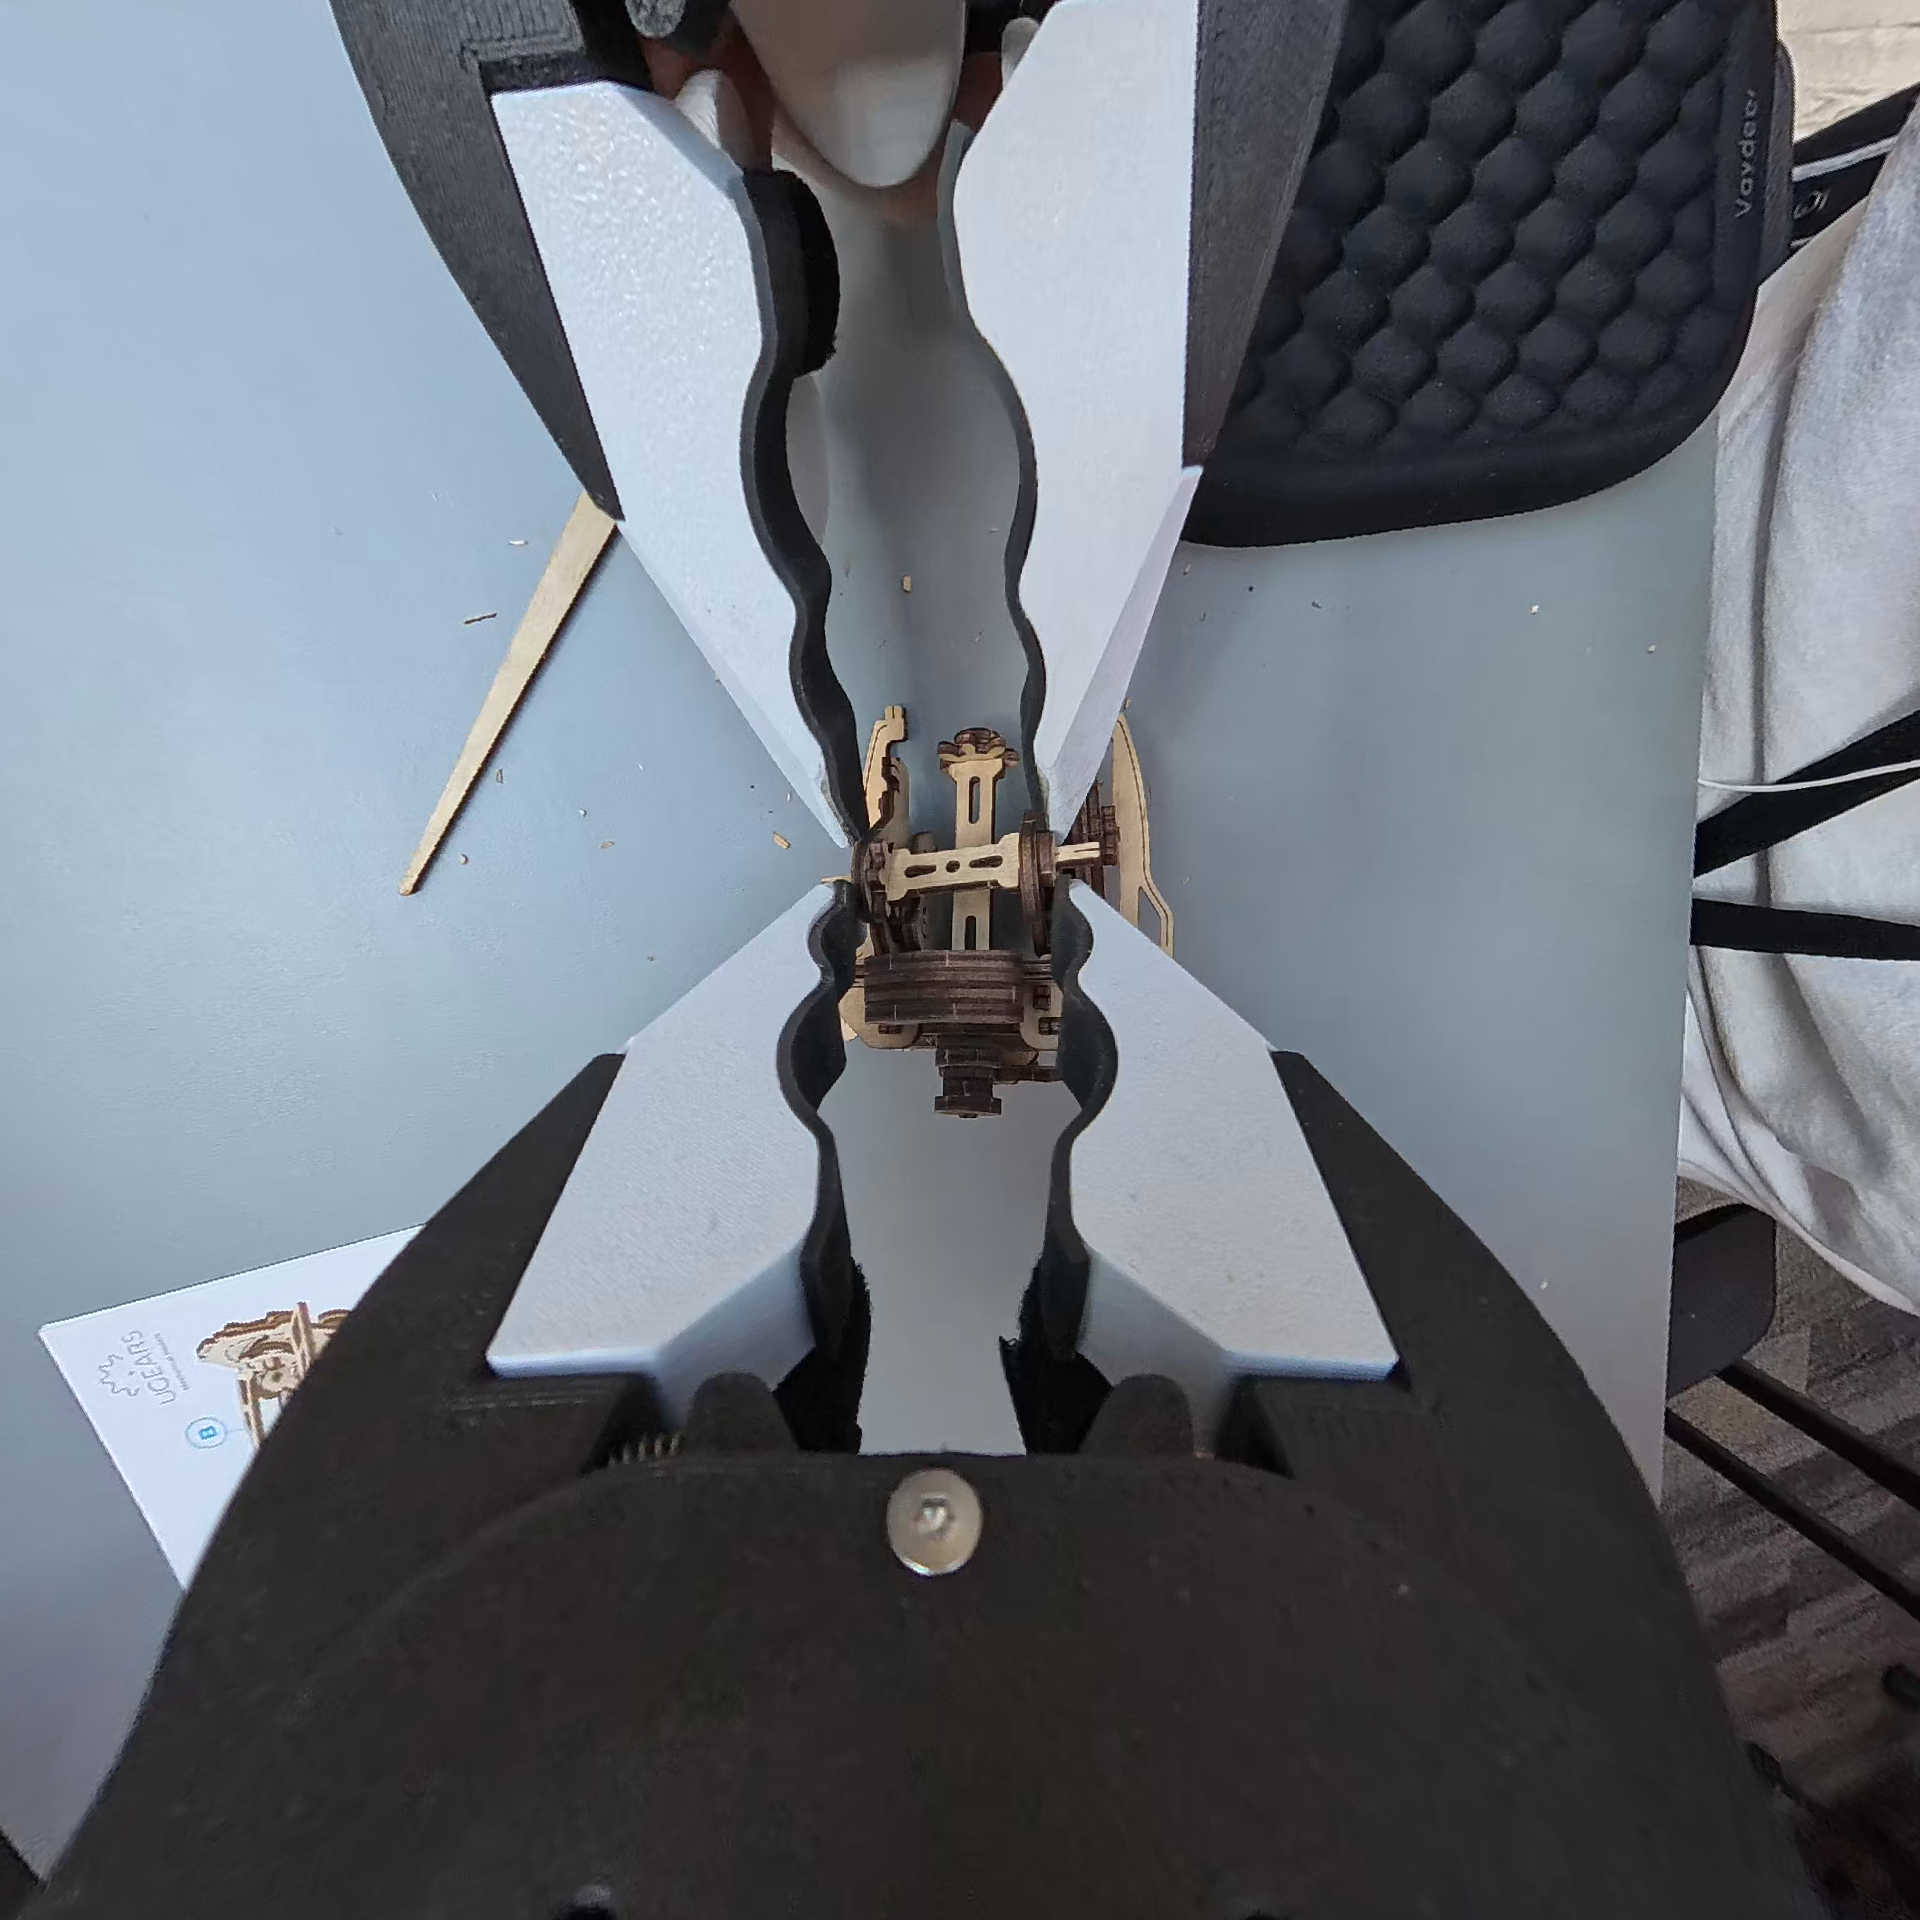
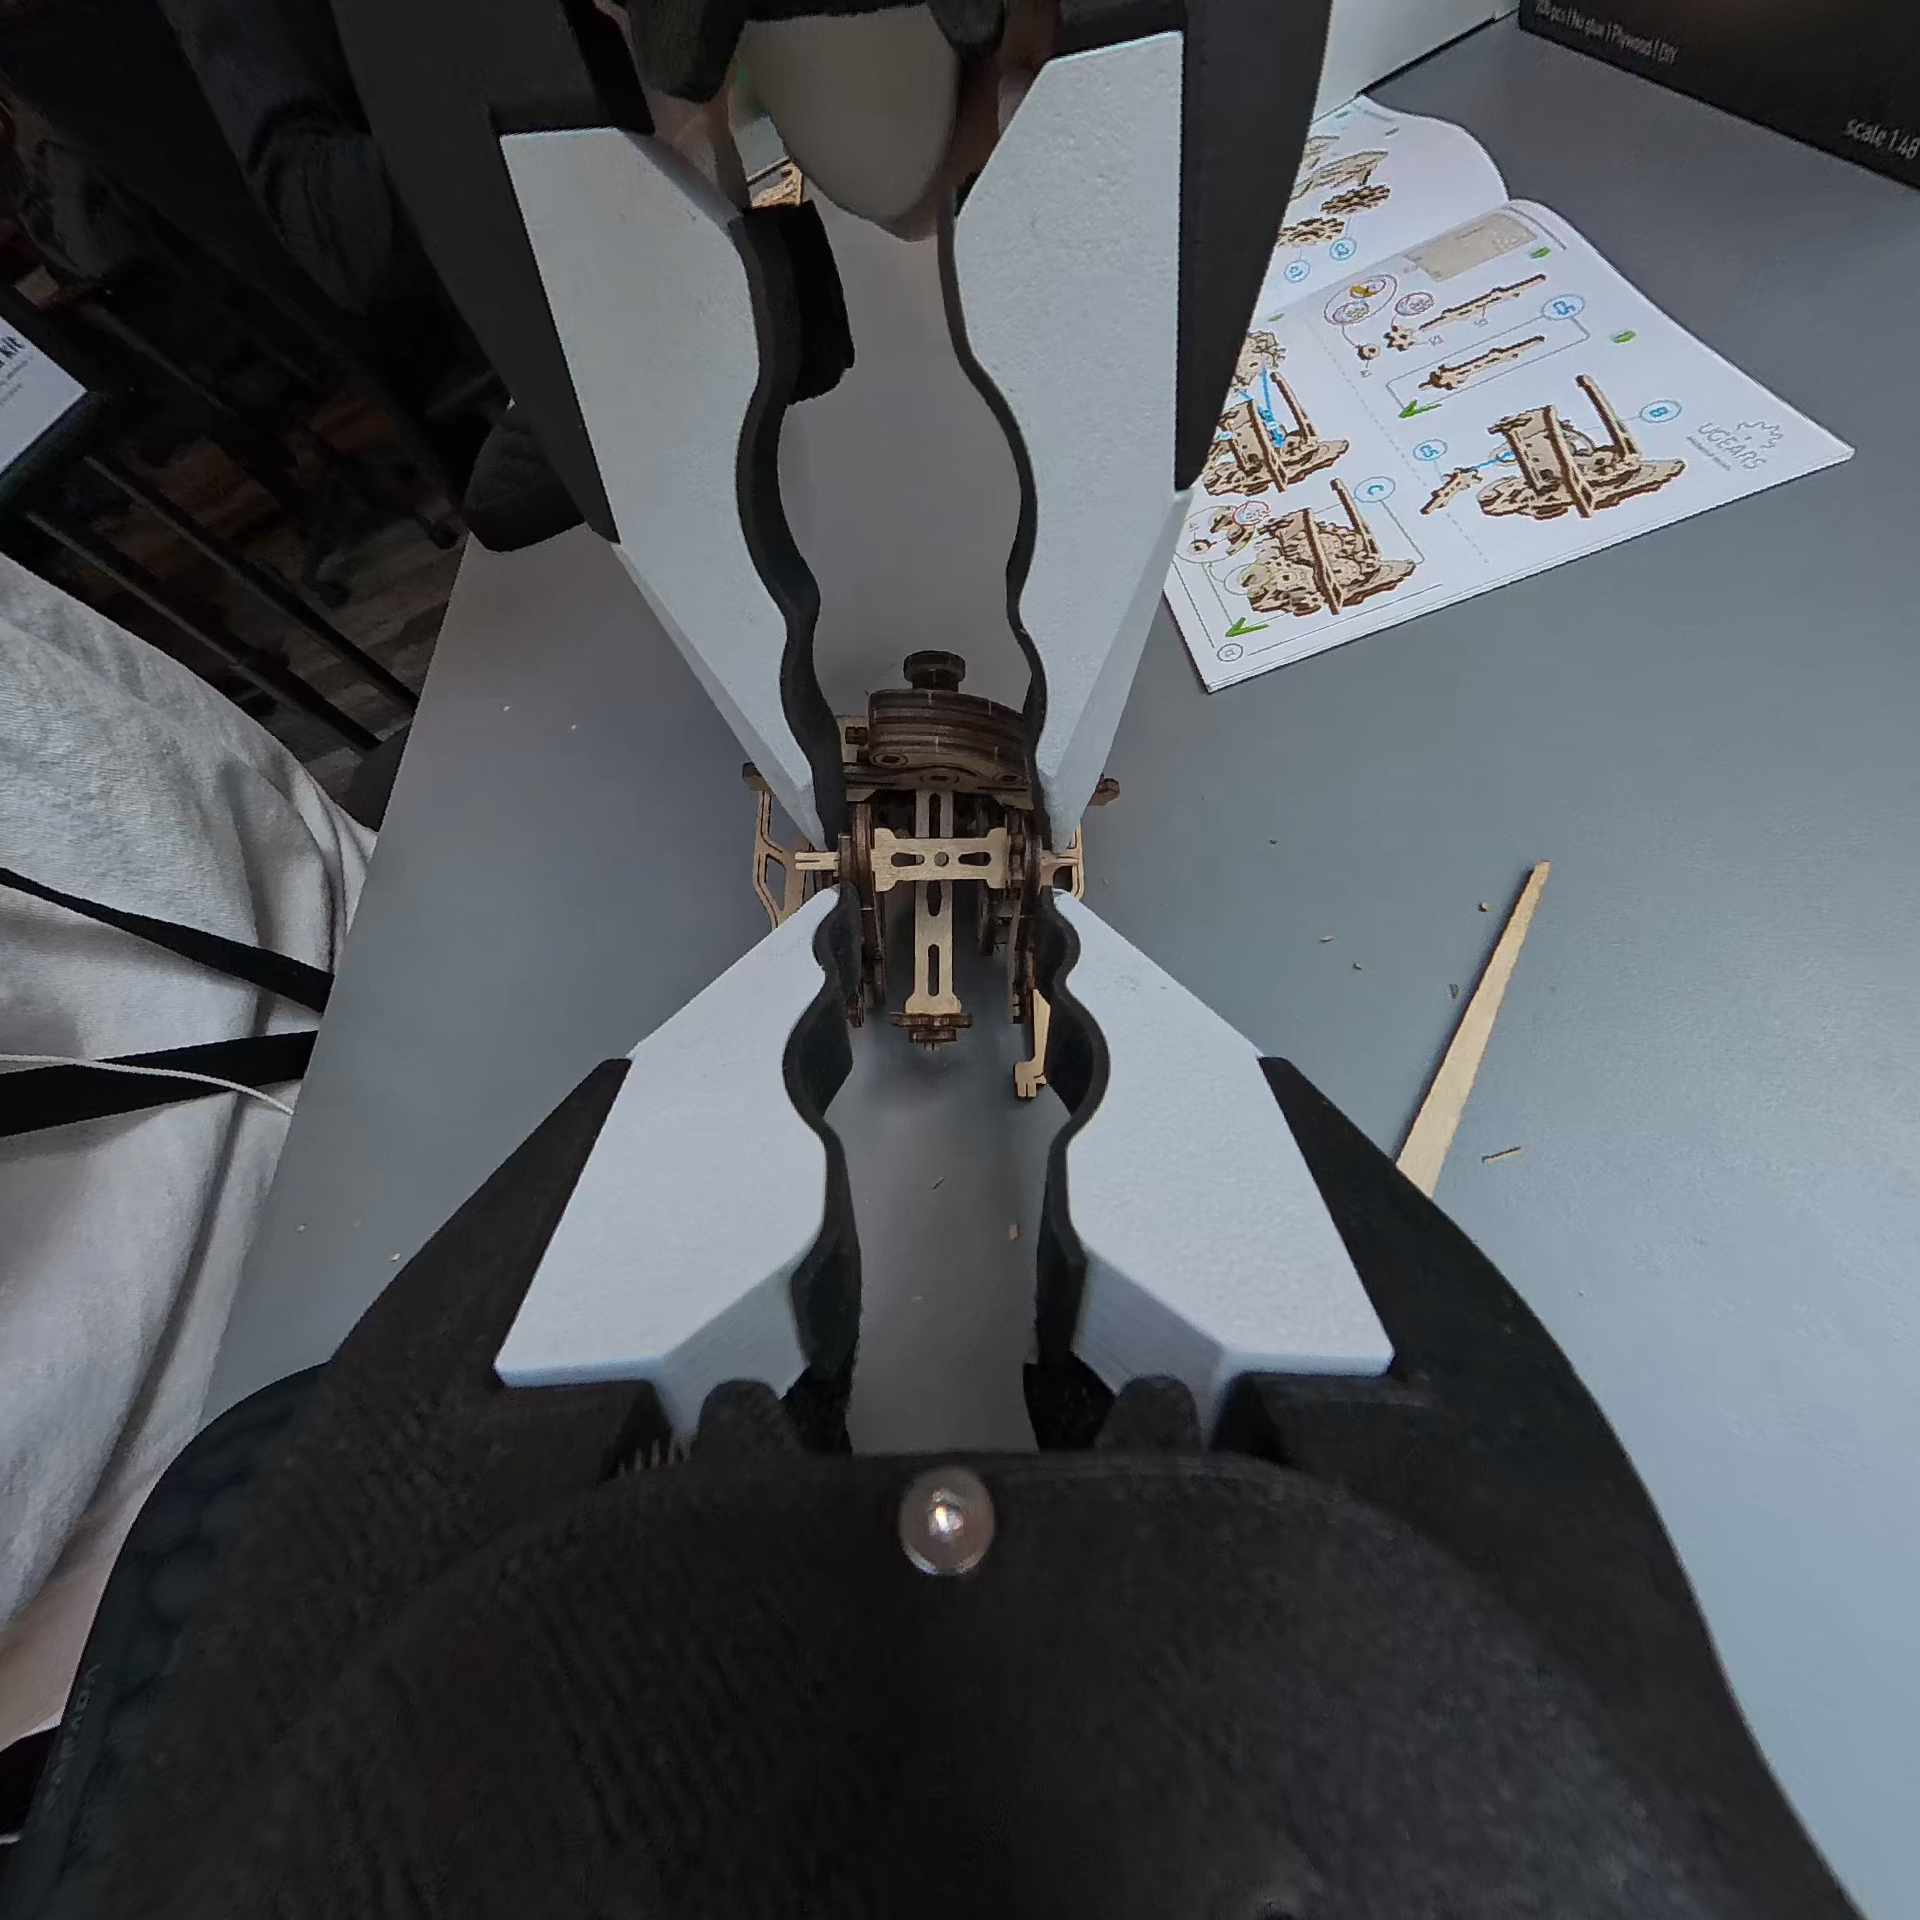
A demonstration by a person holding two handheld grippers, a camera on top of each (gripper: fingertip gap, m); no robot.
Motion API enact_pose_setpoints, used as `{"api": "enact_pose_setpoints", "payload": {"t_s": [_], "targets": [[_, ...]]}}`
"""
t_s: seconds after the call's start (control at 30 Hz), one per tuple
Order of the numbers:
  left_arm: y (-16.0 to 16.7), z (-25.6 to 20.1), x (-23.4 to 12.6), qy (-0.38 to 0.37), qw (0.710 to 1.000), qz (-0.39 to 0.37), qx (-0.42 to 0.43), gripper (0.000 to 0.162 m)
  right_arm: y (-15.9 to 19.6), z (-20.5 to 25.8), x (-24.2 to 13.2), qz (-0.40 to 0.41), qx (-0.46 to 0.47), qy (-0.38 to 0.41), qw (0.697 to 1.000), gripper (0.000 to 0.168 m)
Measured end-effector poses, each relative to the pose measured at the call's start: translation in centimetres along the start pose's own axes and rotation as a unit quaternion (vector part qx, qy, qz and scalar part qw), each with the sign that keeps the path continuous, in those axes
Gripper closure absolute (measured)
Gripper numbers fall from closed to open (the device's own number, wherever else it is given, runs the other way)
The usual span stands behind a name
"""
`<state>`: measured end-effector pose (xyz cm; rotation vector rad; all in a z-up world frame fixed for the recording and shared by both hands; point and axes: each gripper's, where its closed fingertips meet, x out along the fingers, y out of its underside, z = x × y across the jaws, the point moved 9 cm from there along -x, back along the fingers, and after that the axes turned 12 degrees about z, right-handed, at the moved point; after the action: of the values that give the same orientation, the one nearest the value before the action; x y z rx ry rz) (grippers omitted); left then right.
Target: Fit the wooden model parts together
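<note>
The left hand-held gripper [image 1: 954, 914] and the right hand-held gripper [image 2: 943, 904] point at each other, tips nearly meeting, both above the desk [image 1: 260, 727]. Each has its two fingers narrowed onto opposite sides of the wooden model [image 1: 961, 935], which they hold clear of the desk.

wooden model [image 1: 961, 935], pale and dark plywood gear assembly with crossed slotted axles, near the table's [image 1: 260, 727] edge.

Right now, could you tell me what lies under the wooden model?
The model sits over the grey table, gripped by both grippers' fingers. Whether it touches the table is hidden; wood crumbs lie nearby.
</note>
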<state>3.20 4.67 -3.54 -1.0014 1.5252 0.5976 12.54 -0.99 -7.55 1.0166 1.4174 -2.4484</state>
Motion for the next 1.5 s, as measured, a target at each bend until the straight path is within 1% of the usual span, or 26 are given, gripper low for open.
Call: {"api": "enact_pose_setpoints", "payload": {"t_s": [0.17, 0.23, 0.4, 0.53, 0.7, 0.9, 1.23, 1.4, 1.47, 1.5], "targets": [[0.0, 0.1, 0.0, 0.005, 1.0, 0.007, -0.009, 0.126, 0.0, 0.1, -0.1, 0.004, 0.002, 0.003, 1.0, 0.138], [-0.1, 0.4, -0.1, 0.008, 1.0, 0.008, -0.016, 0.126, 0.0, 0.5, -0.1, 0.0, -0.019, -0.036, 0.999, 0.168], [0.2, 0.9, -0.2, 0.024, 0.999, -0.002, -0.034, 0.126, 0.0, 0.3, -0.7, -0.012, -0.038, -0.019, 0.999, 0.166], [0.5, 1.0, -0.1, 0.029, 0.999, -0.012, -0.045, 0.126, -0.3, 0.3, -1.7, -0.054, -0.036, -0.041, 0.997, 0.165], [0.7, 0.9, -0.1, 0.031, 0.998, -0.023, -0.041, 0.126, -0.1, -0.1, -1.2, -0.05, -0.032, -0.032, 0.998, 0.162], [0.7, 0.3, 0.0, 0.021, 0.999, -0.033, -0.016, 0.127, 0.0, -0.1, -0.4, -0.049, -0.027, -0.067, 0.996, 0.163], [0.7, 0.0, 0.1, 0.031, 0.999, -0.037, -0.005, 0.126, 0.3, -0.5, 0.1, -0.066, 0.017, -0.166, 0.984, 0.164], [0.8, 0.3, 0.2, 0.042, 0.998, -0.048, -0.009, 0.126, 0.2, -0.6, 0.1, -0.063, 0.017, -0.164, 0.984, 0.164], [0.8, 0.3, 0.2, 0.04, 0.998, -0.053, -0.011, 0.126, 0.1, -0.7, -0.1, -0.06, 0.019, -0.15, 0.987, 0.16], [0.8, 0.3, 0.2, 0.039, 0.998, -0.055, -0.01, 0.127, 0.1, -0.7, -0.3, -0.061, 0.014, -0.142, 0.988, 0.161]]}}
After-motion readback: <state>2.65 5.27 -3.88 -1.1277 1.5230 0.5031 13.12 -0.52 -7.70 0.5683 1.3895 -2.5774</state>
